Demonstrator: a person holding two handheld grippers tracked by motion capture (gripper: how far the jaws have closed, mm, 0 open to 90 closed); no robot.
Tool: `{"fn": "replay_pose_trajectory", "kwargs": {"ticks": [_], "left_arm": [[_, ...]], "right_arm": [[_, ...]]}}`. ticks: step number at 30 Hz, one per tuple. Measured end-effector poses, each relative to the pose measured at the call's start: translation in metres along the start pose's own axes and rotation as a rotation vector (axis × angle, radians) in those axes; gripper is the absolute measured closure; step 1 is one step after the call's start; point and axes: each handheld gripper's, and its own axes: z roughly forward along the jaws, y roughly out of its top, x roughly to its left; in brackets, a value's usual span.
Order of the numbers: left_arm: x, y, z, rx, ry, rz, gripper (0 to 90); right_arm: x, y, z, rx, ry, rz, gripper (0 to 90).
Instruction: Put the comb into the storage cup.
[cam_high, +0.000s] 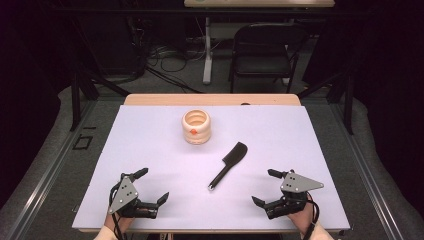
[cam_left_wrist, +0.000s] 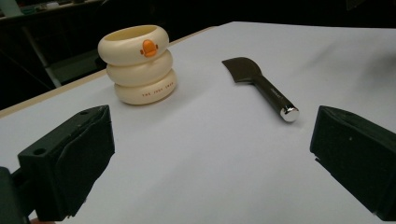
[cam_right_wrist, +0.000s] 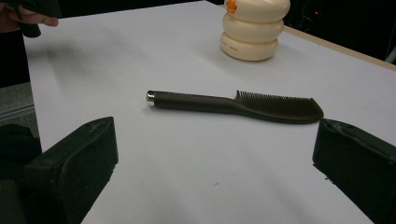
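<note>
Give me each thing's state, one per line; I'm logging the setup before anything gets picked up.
comb: lying flat on the table, untouched, handle toward the person.
cream holder: upright, mouth open at the top; inside not visible enough to judge.
left gripper: open, nothing between the jaws.
right gripper: open, nothing between the jaws.

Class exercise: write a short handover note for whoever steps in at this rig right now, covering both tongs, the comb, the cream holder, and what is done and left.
Left tongs: open, empty, low at the near left of the table.
Right tongs: open, empty, near right.
Comb: lying flat mid-table between them, handle end toward the person, untouched.
Cream ringed holder: upright farther back, apart from the comb.
Done: nothing yet.
Left: probably grasp the comb; the right tongs look nearest.
</note>
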Motion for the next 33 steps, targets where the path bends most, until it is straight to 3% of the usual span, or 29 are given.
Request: {"fn": "replay_pose_trajectory", "kwargs": {"ticks": [14,33], "left_arm": [[0.000,0.000,0.001,0.006,0.003,0.002,0.0],[0.001,-0.001,0.002,0.012,0.008,-0.002,0.0]], "right_arm": [[0.003,0.002,0.006,0.010,0.004,0.002,0.0],[0.002,0.014,0.032,0.050,0.011,-0.010,0.0]]}}
